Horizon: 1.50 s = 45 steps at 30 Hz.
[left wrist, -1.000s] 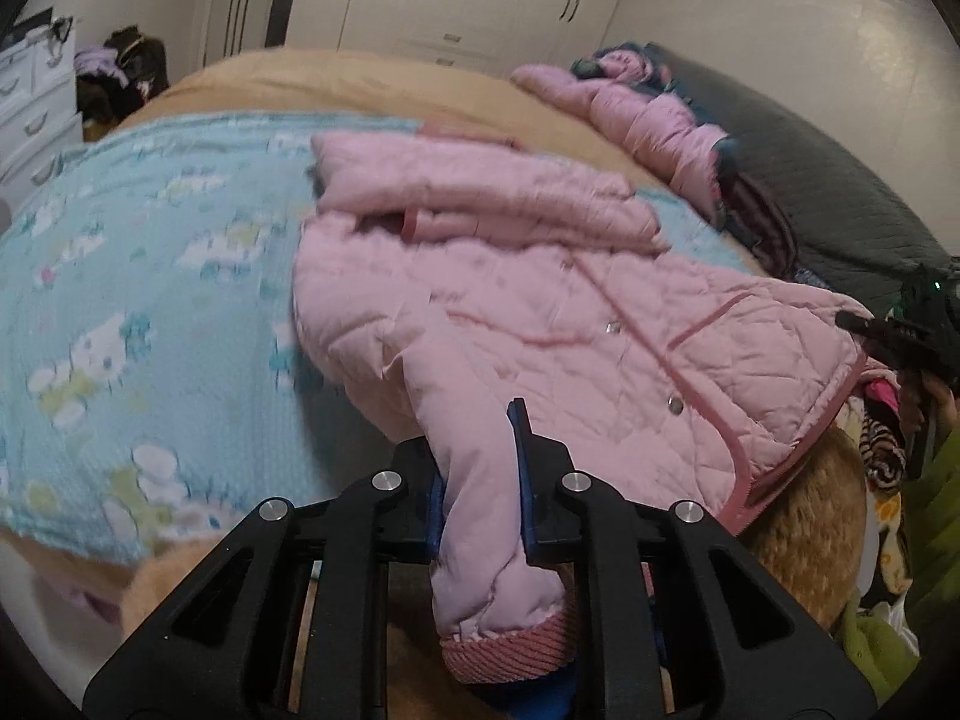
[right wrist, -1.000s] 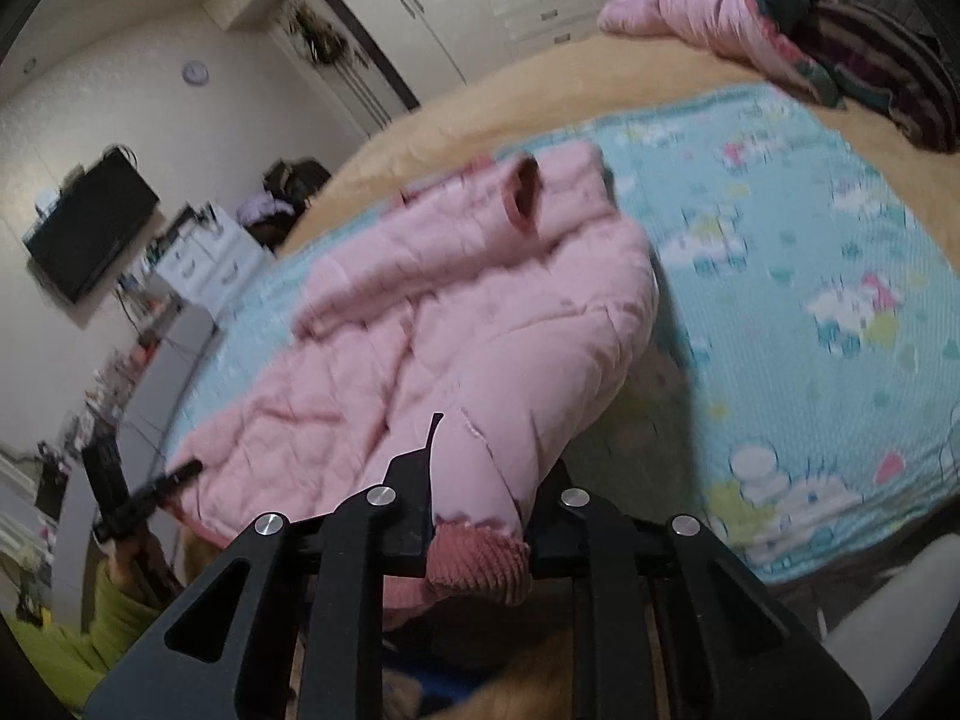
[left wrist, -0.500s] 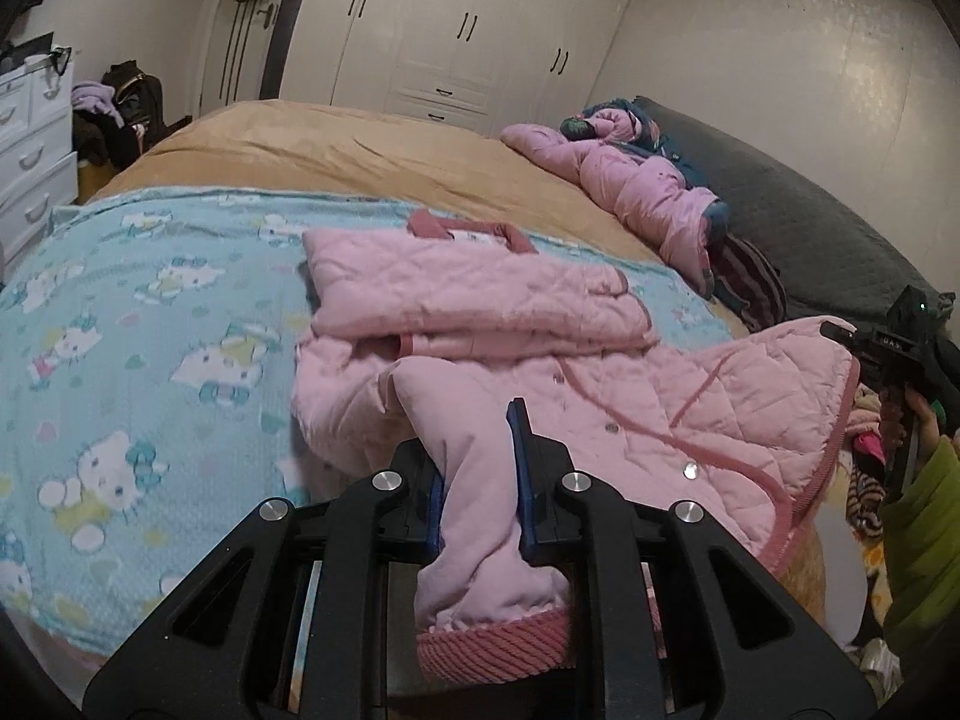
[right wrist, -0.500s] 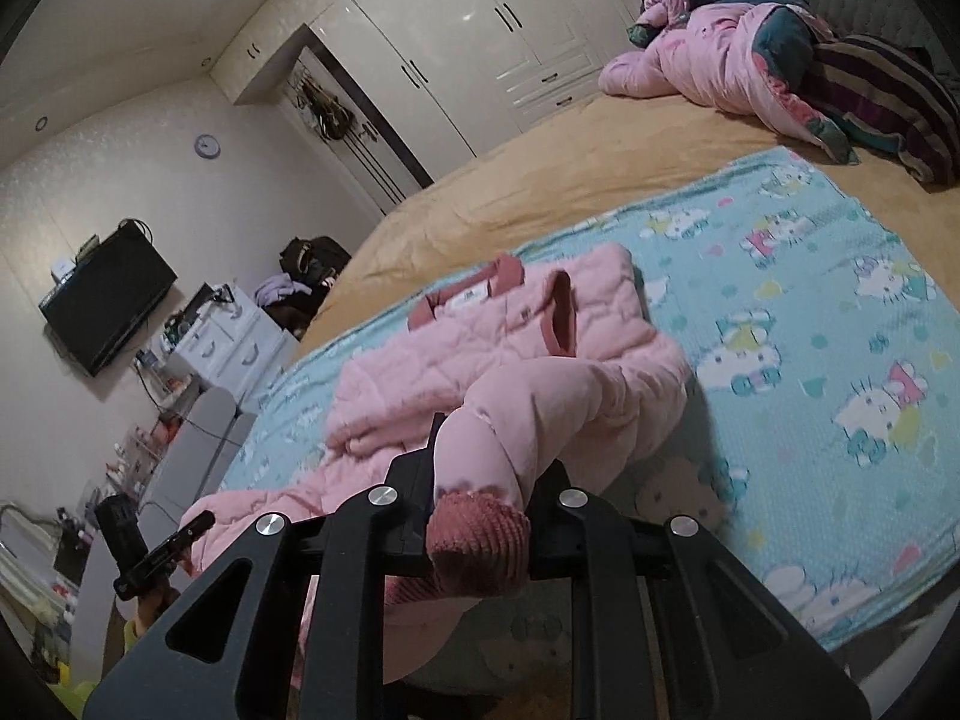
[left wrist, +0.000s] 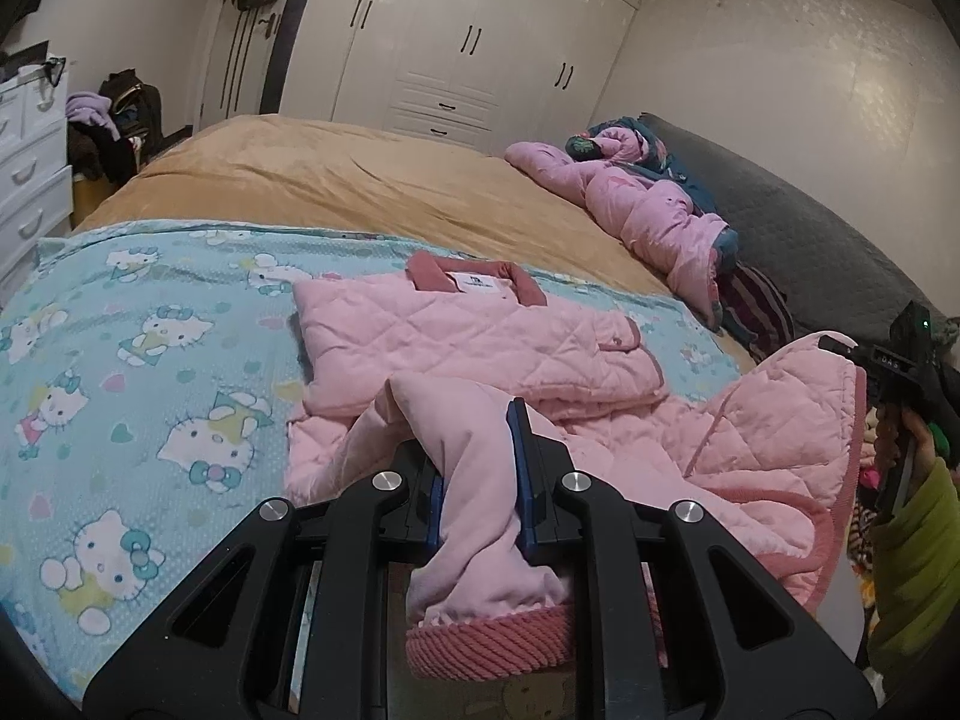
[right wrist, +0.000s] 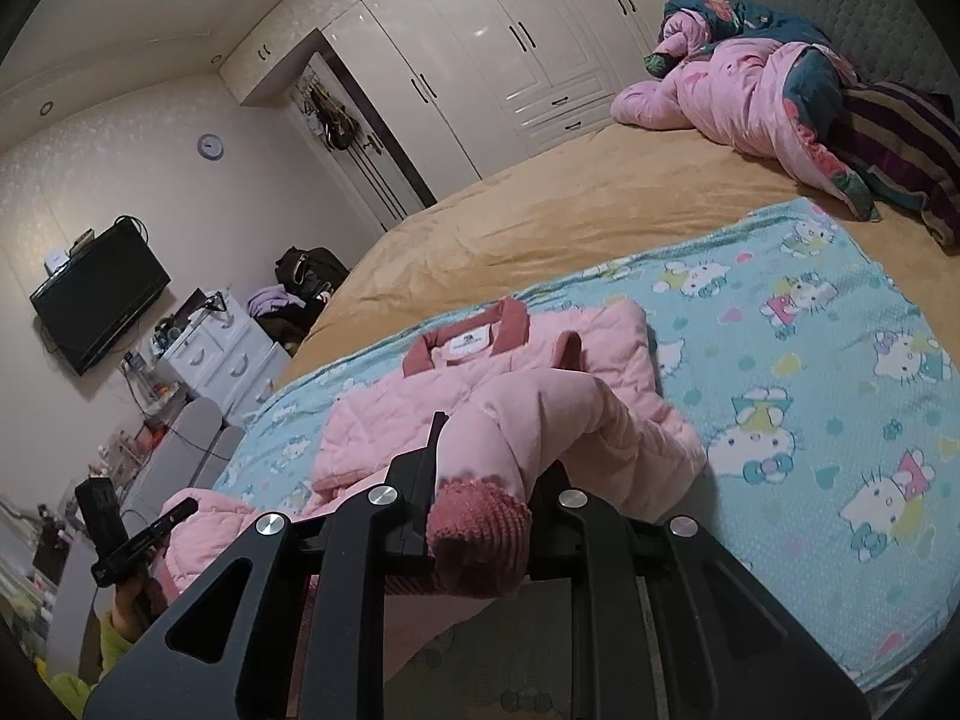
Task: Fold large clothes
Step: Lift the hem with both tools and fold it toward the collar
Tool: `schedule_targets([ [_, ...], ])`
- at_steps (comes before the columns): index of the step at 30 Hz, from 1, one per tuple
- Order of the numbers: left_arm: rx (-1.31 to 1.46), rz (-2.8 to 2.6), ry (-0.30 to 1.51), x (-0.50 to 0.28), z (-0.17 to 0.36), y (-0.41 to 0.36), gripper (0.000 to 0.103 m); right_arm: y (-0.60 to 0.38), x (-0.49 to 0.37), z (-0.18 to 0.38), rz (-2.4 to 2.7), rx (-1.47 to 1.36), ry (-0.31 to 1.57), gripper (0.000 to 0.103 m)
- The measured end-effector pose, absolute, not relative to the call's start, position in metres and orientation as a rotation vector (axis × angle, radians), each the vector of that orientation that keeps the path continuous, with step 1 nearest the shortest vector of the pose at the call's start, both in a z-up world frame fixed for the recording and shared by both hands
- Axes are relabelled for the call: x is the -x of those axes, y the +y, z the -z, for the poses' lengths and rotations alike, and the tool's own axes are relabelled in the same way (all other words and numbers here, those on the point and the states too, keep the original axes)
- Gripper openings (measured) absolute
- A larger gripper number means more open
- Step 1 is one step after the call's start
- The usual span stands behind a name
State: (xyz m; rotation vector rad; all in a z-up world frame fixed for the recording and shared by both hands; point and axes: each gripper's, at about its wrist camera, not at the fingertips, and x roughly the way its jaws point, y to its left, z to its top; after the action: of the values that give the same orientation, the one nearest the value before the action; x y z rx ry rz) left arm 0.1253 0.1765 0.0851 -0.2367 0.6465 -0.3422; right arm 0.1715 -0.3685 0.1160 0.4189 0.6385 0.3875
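A pink quilted jacket (left wrist: 480,342) lies on a blue cartoon-cat blanket (left wrist: 150,360) spread over a bed (left wrist: 360,180), its collar toward the far side and its upper part doubled over itself. Both pairs of tongs are clamped shut on the jacket. The left tongs (left wrist: 477,480) pinch one sleeve a little above its ribbed darker-pink cuff (left wrist: 492,636), which hangs toward the camera. The right tongs (right wrist: 480,504) grip the other sleeve close to its ribbed cuff (right wrist: 480,528), which bulges out between the jaws. Both sleeves are raised off the blanket and arch up from the jacket's body. In the left wrist view the jacket's lower part is lifted too, rising at the right beside the other handheld gripper and a green sleeve (left wrist: 912,570). The step in hand looks like folding the lower half and sleeves up over the chest. The next move would call for carrying both sleeves forward together toward the collar, keeping them level so the fold lands square, then lowering before letting go. A heap of other clothes (left wrist: 648,204) sits well apart at the bed's far end.
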Motion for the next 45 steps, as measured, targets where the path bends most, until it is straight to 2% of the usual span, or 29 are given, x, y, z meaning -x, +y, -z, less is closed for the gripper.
schedule_targets([
  [27, 0.293, 0.273, 0.653, -0.185, -0.087, 0.202, 0.011, -0.364, -0.235, -0.120, -0.337, -0.501, 0.562, 0.017],
  [35, 0.364, 0.216, 0.663, -0.218, -0.072, 0.224, 0.011, -0.374, -0.274, -0.104, -0.287, -0.581, 0.547, 0.017],
  [45, 0.421, 0.163, 0.693, -0.276, -0.040, 0.235, 0.011, -0.362, -0.347, -0.080, -0.199, -0.529, 0.625, 0.017],
])
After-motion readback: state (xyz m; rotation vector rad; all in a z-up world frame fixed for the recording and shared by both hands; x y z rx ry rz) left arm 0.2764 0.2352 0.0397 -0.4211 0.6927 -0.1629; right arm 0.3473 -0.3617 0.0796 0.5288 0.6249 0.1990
